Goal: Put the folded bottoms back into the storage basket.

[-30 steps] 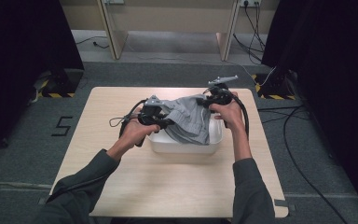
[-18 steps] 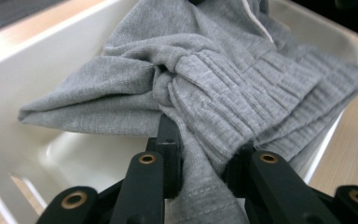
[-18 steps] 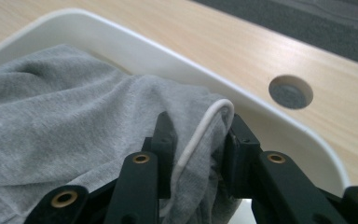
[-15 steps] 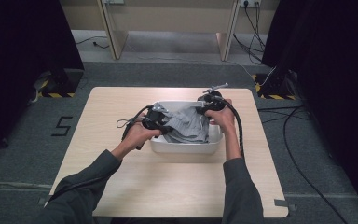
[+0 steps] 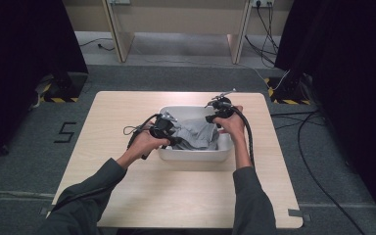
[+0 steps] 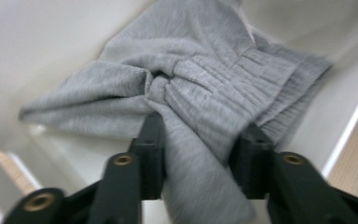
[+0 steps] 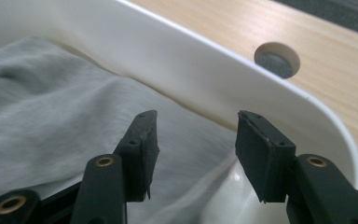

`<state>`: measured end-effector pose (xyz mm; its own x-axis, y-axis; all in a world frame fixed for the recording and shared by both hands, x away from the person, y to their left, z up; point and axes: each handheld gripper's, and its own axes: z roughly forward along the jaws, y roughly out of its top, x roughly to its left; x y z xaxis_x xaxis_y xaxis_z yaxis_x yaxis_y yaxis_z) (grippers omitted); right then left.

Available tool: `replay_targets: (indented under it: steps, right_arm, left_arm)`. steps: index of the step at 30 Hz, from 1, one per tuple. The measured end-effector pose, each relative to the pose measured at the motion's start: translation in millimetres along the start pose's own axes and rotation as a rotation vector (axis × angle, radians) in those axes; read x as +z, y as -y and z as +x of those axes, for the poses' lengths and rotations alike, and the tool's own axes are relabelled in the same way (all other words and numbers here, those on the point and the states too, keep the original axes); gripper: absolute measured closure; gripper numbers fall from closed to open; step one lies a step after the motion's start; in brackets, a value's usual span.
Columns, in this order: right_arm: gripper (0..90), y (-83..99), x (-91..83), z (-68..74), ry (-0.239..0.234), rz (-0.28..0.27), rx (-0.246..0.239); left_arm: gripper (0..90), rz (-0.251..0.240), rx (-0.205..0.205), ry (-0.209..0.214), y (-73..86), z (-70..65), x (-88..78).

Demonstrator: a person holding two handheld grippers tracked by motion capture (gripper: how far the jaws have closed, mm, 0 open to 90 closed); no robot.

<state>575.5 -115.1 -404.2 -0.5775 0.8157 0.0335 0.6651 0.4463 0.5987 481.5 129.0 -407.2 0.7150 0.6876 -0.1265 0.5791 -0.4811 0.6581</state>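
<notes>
So both tongs are letting go right now. The left gripper (image 6: 198, 154) has its jaws just opening, with a fold of the grey garment (image 6: 191, 88) running between them but looking slack, not pinched. The right gripper (image 7: 193, 149) is opening too, jaws apart with nothing between them, hanging over the cloth by the far right corner. The garment is lying bunched inside the white tub (image 5: 196, 155) in the middle of the table (image 5: 127, 103). Looks like the drop-in is basically done; what's left is pulling both hands clear, maybe tucking that left fold down.
</notes>
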Motion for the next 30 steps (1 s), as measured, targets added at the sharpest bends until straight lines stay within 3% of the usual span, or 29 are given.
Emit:
replay_targets:
  steps: [8,12,17,21,24,30]
  right_arm:
    - [43.5,-2.9,-14.8,8.8,0.03,-0.019,-0.06]
    - [42.9,-2.6,-19.2,12.9,0.022,-0.017,-0.079]
    - [40.6,-0.1,-30.8,14.6,-0.008,-0.053,-0.088]
    - [38.6,8.6,-41.4,15.6,-0.013,-0.071,-0.071]
    - [38.1,17.4,-49.1,16.5,-0.019,-0.094,-0.06]
    - [37.1,31.7,-61.5,22.1,-0.033,-0.13,-0.089]
  left_arm:
    - [53.7,-0.075,0.009,0.002,-4.2,1.4,-33.7]
    - [52.7,-0.092,0.016,0.009,-5.0,-2.3,-37.7]
    - [48.9,-0.11,0.032,0.026,-0.4,-9.1,-40.7]
    - [41.8,-0.115,0.023,0.048,5.2,-15.8,-45.7]
    - [41.4,-0.129,0.034,0.062,8.6,-20.9,-50.8]
    - [39.0,-0.148,0.038,0.075,13.0,-25.7,-58.8]
